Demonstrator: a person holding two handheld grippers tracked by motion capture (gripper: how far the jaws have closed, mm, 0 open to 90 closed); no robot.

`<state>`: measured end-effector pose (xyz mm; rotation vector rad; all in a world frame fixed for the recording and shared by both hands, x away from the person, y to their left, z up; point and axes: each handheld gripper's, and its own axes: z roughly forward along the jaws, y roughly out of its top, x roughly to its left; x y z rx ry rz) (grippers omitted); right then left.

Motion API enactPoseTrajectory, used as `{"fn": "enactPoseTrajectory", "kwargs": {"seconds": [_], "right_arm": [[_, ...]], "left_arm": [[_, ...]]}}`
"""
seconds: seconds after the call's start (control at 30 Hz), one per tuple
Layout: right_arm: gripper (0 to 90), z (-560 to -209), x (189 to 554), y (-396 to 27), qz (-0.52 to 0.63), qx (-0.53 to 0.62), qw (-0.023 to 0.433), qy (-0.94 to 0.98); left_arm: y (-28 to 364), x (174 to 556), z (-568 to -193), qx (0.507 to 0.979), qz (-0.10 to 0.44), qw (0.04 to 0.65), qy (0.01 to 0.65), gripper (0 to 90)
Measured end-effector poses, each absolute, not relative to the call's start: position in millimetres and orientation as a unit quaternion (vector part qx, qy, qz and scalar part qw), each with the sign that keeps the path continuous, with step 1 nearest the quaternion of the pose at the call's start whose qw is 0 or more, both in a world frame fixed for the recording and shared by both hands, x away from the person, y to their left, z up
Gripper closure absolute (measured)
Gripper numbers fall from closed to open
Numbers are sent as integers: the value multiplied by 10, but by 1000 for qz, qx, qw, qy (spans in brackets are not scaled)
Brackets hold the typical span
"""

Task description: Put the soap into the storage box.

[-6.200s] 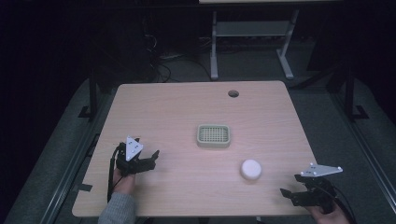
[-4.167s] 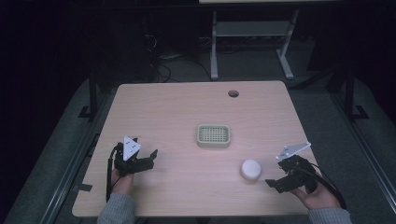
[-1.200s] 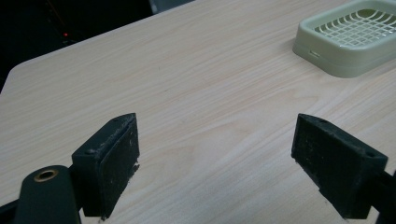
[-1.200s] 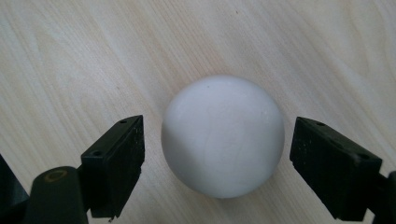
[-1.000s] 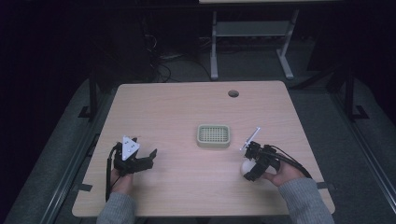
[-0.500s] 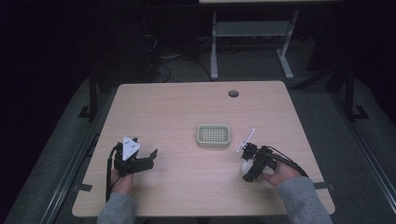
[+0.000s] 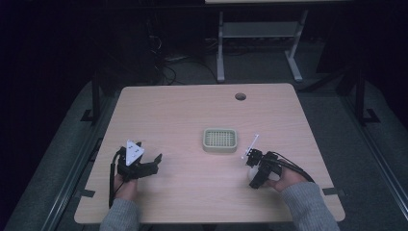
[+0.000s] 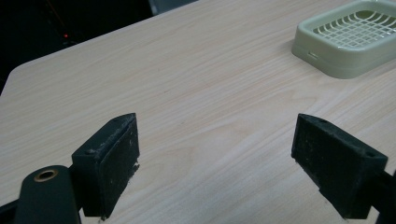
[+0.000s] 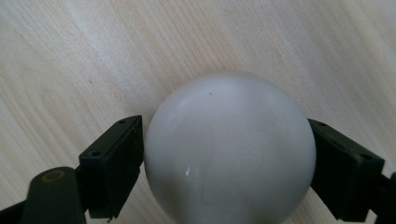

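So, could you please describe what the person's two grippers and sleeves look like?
Both the left gripper and the right gripper are black with two blocky jaws, a pale three-cornered plate on top and a trailing black cable. The sleeves are grey knit.

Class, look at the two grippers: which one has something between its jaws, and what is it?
The right gripper: its jaws sit on either side of a white ball on the table. The left gripper has open jaws with nothing between them.

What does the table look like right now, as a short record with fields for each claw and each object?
left claw: open, holding nothing, low over bare table
right claw: jaws touching both sides of the white ball
white ball: on the table, near right side
green tray: mid-table, grid insert, nothing in it
hole: far edge of table
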<state>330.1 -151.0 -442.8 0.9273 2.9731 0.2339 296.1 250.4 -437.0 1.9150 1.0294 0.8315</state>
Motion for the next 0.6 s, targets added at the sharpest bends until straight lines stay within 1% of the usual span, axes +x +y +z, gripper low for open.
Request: {"fn": "enactPoseTrajectory", "kwargs": {"seconds": [0.07,0.6], "right_arm": [[194,-4436,3300,-1511,70,294,14,953],[229,-4420,3301,-1533,72,290,15,954]], "left_arm": [[2508,2964,-4372,755,327,397,407,148],[2505,2960,-4367,755,327,397,407,148]]}}
